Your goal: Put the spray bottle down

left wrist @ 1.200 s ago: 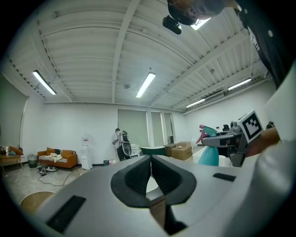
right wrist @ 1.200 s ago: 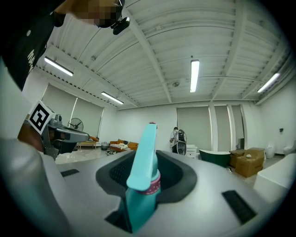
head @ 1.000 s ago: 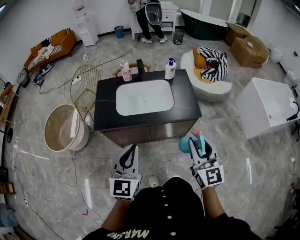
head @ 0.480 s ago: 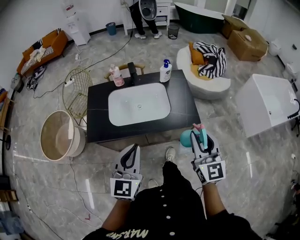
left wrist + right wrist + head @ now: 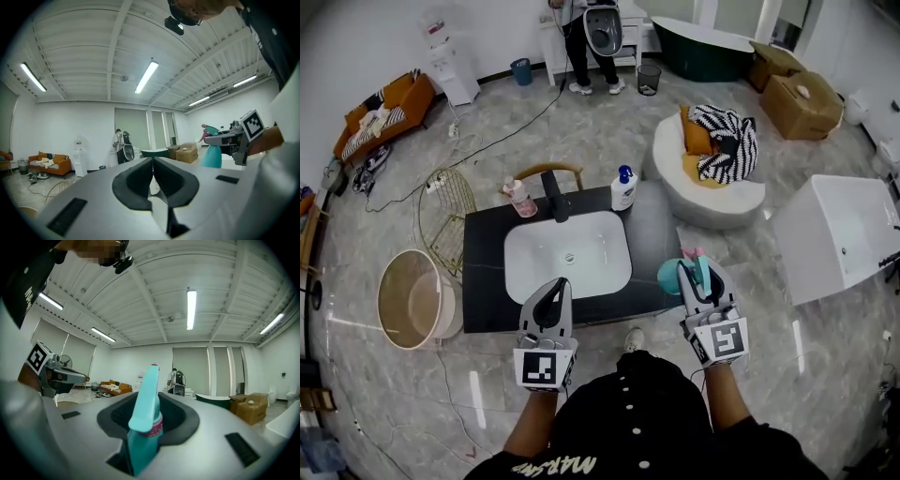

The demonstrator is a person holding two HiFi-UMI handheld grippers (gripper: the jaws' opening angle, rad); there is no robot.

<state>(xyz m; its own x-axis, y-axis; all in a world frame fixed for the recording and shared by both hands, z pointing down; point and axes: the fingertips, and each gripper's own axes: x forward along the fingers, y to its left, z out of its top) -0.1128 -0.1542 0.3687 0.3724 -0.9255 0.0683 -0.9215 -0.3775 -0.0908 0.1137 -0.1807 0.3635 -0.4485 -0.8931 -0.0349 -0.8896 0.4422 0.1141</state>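
Note:
My right gripper (image 5: pixel 697 274) is shut on the neck of a teal spray bottle (image 5: pixel 669 276) with a pink nozzle, held upright over the front right corner of the black vanity counter (image 5: pixel 656 239). In the right gripper view the spray bottle (image 5: pixel 144 427) stands between the black pads (image 5: pixel 180 416). My left gripper (image 5: pixel 560 285) hovers over the counter's front edge near the white sink (image 5: pixel 567 255). Its jaws meet with nothing between them, as the left gripper view (image 5: pixel 152 165) shows. There the spray bottle (image 5: pixel 212 155) appears at the right.
On the counter's back edge stand a black faucet (image 5: pixel 553 195), a pink bottle (image 5: pixel 519 198) and a white pump bottle (image 5: pixel 623 188). A round wooden tub (image 5: pixel 412 300) and a wire basket (image 5: pixel 448 211) are left. A white bathtub (image 5: pixel 844 234) is right. A person (image 5: pixel 589 37) stands far back.
Both grippers have moved forward together with the person, from the floor in front of the vanity to above its front edge. The spray bottle stays in the right gripper's hold.

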